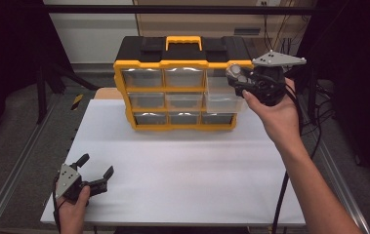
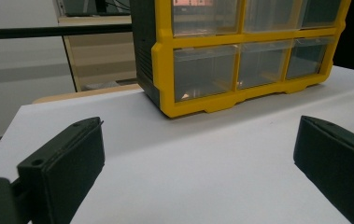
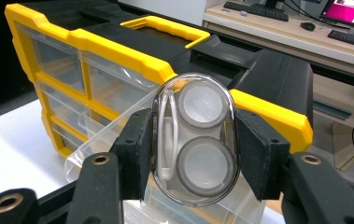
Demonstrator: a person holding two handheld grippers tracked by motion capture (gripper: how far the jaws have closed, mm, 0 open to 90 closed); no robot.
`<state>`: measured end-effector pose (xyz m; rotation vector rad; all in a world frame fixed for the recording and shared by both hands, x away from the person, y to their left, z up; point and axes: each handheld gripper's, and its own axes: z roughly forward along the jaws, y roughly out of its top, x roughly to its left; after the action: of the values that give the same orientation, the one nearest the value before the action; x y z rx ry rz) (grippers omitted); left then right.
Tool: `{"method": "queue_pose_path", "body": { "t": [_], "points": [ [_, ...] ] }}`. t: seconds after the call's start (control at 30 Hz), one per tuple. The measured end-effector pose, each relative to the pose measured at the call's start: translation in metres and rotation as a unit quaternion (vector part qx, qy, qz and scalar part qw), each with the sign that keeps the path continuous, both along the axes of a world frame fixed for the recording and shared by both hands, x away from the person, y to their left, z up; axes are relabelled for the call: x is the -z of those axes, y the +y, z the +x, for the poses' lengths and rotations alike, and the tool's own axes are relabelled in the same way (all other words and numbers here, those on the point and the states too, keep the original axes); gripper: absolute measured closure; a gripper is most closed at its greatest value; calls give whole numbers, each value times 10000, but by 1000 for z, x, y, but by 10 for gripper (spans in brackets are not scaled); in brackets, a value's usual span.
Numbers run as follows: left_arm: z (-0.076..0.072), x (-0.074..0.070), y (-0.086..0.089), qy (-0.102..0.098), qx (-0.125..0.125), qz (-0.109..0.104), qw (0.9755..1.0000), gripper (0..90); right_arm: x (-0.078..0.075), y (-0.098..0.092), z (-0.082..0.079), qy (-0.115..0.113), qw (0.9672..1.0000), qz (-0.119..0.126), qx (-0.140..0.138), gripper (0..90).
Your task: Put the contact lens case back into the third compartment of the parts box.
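Note:
A yellow and black drawer organiser (image 1: 180,83) stands at the back of the white table (image 1: 182,165); its top right clear drawer (image 1: 224,97) is pulled out. My right gripper (image 1: 238,78) hovers above that open drawer, shut on a clear oval contact lens case (image 3: 195,140) with two round grey lids, its pads pressing both sides. The pulled-out drawer (image 3: 104,140) lies just under the case. At the near left corner of the table my left gripper (image 1: 95,170) rests open with nothing between its jaws. In the left gripper view the organiser (image 2: 240,51) stands ahead across bare table.
The organiser's other drawers (image 1: 165,100) are closed. A yellow carry handle (image 1: 183,43) sits on its black top. Cables (image 1: 314,97) hang at the right of the table. A desk with keyboards (image 3: 258,11) stands behind the organiser in the right gripper view.

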<state>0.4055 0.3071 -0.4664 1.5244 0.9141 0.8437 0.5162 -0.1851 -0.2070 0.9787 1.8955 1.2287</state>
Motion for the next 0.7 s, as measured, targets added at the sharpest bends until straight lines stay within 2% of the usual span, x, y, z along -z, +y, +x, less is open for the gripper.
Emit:
{"method": "queue_pose_path", "body": {
  "t": [0.7],
  "points": [
    [0,0,-1,11,15,17,10000,17,2,10,13,247,9996,-121,-6,492]
  ]
}}
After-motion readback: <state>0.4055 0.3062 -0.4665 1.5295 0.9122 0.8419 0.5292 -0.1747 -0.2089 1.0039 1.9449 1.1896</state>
